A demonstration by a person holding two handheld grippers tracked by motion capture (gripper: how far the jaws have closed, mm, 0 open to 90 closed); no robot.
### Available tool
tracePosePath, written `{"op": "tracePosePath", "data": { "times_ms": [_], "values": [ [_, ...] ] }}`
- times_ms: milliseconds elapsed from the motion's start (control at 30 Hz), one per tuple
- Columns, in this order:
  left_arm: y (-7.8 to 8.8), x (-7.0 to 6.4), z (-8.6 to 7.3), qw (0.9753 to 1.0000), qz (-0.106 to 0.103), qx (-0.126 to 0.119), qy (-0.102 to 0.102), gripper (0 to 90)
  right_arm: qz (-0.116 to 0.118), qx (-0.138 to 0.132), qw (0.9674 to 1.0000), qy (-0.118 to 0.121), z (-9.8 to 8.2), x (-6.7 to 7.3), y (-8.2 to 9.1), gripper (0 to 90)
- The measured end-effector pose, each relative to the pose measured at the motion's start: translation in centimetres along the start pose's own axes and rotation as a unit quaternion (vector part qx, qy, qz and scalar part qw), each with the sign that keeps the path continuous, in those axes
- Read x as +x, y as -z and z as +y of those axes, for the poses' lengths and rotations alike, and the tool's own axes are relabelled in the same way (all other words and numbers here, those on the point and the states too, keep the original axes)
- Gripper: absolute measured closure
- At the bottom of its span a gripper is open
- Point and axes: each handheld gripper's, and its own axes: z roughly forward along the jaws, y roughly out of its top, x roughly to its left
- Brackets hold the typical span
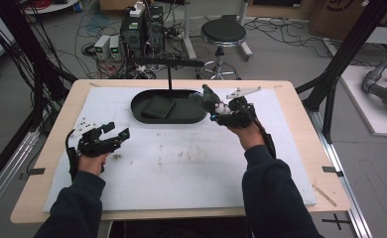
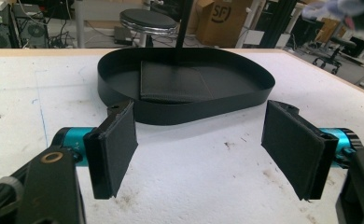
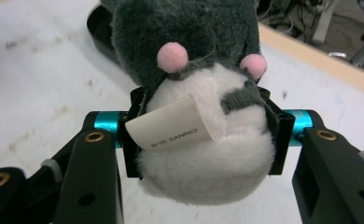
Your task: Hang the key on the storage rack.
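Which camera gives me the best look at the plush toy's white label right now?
The right gripper view: the label fills the middle, printing legible, on the plush toy clamped in the right gripper. The high view shows the toy small; the left gripper view catches a blurred corner.

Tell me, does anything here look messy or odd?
Mostly small things: the white mat has brownish smudges near its middle, and the plush toy squeezed in the right gripper has its label sticking out. The black tray looks fine.

Fluffy plush toy (image 3: 203,154); matt black plastic tray (image 2: 180,112).
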Motion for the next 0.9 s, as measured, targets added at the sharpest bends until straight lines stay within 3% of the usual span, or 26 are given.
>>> {"op": "tracePosePath", "data": {
  "times_ms": [200, 367, 633, 800, 900],
  "values": [
    [0.0, 0.1, 0.0, 1.0, 0.0, -0.001, 0.0, 26.3, -0.002, -0.033, 0.9994, -0.007, 2.6, -0.8, -0.4, 47.0],
    [0.0, 0.1, 0.0, 1.0, -0.001, -0.003, 0.003, 26.4, -0.006, -0.032, 0.9994, -0.012, 3.9, -1.1, -1.2, 47.0],
    [0.0, 0.1, 0.0, 1.0, 0.0, -0.005, 0.003, 26.5, -0.011, -0.036, 0.9992, -0.016, 4.3, -1.4, -1.6, 47.0],
    [0.0, 0.1, 0.0, 1.0, 0.0, -0.004, 0.001, 26.5, -0.028, -0.054, 0.9978, -0.026, 4.4, -2.3, -1.8, 47.0],
    [0.0, 0.2, 0.0, 1.0, 0.001, -0.004, 0.003, 26.5, -0.038, -0.045, 0.9978, -0.032, 4.3, -2.8, -2.3, 47.0]
  ]
}}
